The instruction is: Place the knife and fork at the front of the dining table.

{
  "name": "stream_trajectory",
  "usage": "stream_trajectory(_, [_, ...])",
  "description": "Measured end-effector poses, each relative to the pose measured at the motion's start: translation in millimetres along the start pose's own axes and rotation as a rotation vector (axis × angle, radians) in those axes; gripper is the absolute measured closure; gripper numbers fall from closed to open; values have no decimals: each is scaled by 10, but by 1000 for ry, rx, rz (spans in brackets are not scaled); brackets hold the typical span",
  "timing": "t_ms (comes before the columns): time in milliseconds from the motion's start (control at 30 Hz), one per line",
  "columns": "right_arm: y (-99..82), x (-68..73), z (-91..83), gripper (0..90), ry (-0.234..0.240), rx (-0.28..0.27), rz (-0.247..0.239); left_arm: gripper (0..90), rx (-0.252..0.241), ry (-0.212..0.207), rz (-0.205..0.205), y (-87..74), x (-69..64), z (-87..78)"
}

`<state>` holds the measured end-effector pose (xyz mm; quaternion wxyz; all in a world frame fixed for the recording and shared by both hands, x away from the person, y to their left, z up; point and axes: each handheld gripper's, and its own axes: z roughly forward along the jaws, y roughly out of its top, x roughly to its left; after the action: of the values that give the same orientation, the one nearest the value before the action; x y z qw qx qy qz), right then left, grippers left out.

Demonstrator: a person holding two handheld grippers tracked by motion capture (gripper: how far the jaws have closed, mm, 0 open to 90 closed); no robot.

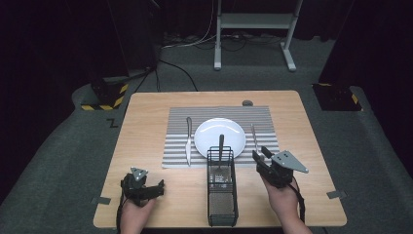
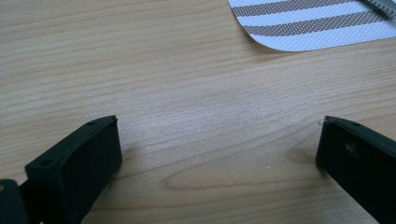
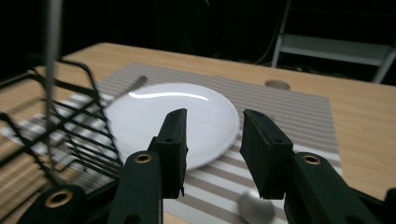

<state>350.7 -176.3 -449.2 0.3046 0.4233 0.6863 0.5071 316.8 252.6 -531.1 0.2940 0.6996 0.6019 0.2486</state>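
Wire basket: one utensil standing in it
Plate: bare
Left tongs: wide open, empty
Right tongs: parted, empty

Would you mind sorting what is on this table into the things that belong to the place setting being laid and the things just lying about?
In use: striped placemat, white plate, knife left of it, utensil right of it, wire caddy with one utensil standing in it, right gripper, open.

Lying about: small dark round object at the far edge, tape tabs, idle left gripper.

Knife left of white plate; striped placemat beneath; wooden table
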Motion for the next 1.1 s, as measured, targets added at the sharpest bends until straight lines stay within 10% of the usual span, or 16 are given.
stream_trajectory(633, [511,609,338,604,196,-112,14,1,0,-1,1,-1,1,0])
stream_trajectory(1100, [518,640,570,796,249,-63,27,1,-1,-2,0,-1,1,0])
